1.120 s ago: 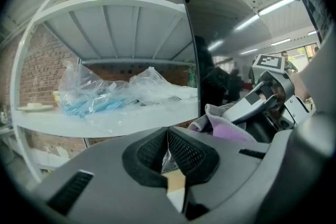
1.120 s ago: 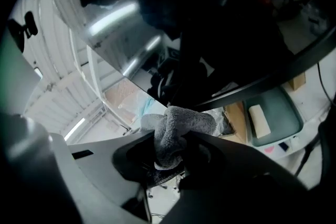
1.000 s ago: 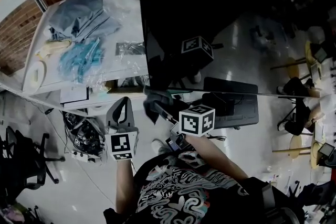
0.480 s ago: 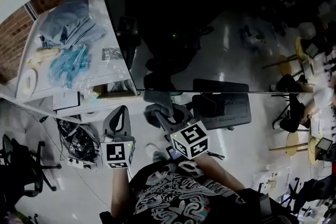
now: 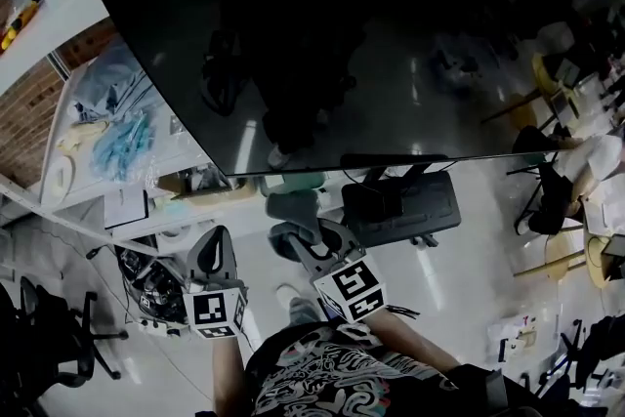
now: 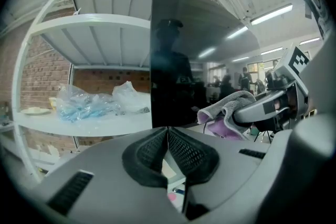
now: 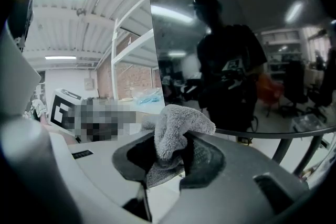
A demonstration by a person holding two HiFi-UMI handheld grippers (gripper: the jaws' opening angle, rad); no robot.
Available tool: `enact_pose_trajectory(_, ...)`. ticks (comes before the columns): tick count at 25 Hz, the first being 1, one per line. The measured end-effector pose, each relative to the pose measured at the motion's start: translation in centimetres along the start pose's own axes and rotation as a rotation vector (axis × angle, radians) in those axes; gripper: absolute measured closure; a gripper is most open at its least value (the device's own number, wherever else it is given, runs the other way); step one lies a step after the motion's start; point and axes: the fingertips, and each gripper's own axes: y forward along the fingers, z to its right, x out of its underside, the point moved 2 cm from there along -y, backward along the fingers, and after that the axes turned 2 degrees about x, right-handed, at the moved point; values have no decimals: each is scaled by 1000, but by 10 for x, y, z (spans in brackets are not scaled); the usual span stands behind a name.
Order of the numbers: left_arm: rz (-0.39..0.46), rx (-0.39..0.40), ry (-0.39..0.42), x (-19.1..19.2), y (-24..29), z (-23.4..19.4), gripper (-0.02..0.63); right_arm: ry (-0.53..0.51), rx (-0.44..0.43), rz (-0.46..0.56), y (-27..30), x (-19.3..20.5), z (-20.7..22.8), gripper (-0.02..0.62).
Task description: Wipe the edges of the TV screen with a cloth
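The cloth (image 7: 178,131) is clamped between the jaws of the right gripper (image 7: 173,157), its fold standing up above the jaw tips. The jaws of the left gripper (image 6: 168,139) are closed together on nothing.

The TV screen (image 5: 391,44) lies just ahead of and above the right jaws, its lower left corner (image 5: 227,173) being the nearest part. No contact between cloth and screen can be made out, so the step is judged to be the approach to the bottom edge (image 5: 420,157). For the next move the cloth would have to be lifted onto that edge and drawn along it with light, even pressure.

Open room is seen ahead of the right jaws and off to their right, beneath the bottom edge. To their left a shelf (image 6: 84,120) loaded with plastic bags (image 6: 92,105) stands close beside the screen's left edge (image 6: 152,60), so less room is expected there.
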Motion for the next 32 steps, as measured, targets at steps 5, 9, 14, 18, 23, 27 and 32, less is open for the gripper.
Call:
enact_pose_trajectory(5, 18, 14, 13, -8, -39, 42, 588, -10, 49, 49, -58, 5, -6, 460)
enact_pose_trajectory(9, 31, 25, 27, -10, -68, 79, 588, -26, 93, 82, -107, 17, -7, 460)
enact_pose_trajectory(14, 35, 29, 38, -9, -104, 114, 588, -41, 123, 106, -156, 27, -13, 460)
enact_pose_trajectory(18, 47, 23, 51, -12, -128, 127, 587, -65, 146, 138, -181, 26, -17, 460)
enact_pose_trajectory(23, 62, 7, 69, -19, -150, 142, 587, -92, 153, 158, -208, 25, -19, 460)
enact_pose_trajectory(27, 78, 9, 74, -21, -153, 138, 588, -101, 158, 163, -206, 27, -23, 460)
enact_pose_trajectory(32, 86, 21, 76, -27, -158, 130, 588, -111, 154, 173, -205, 16, -44, 461)
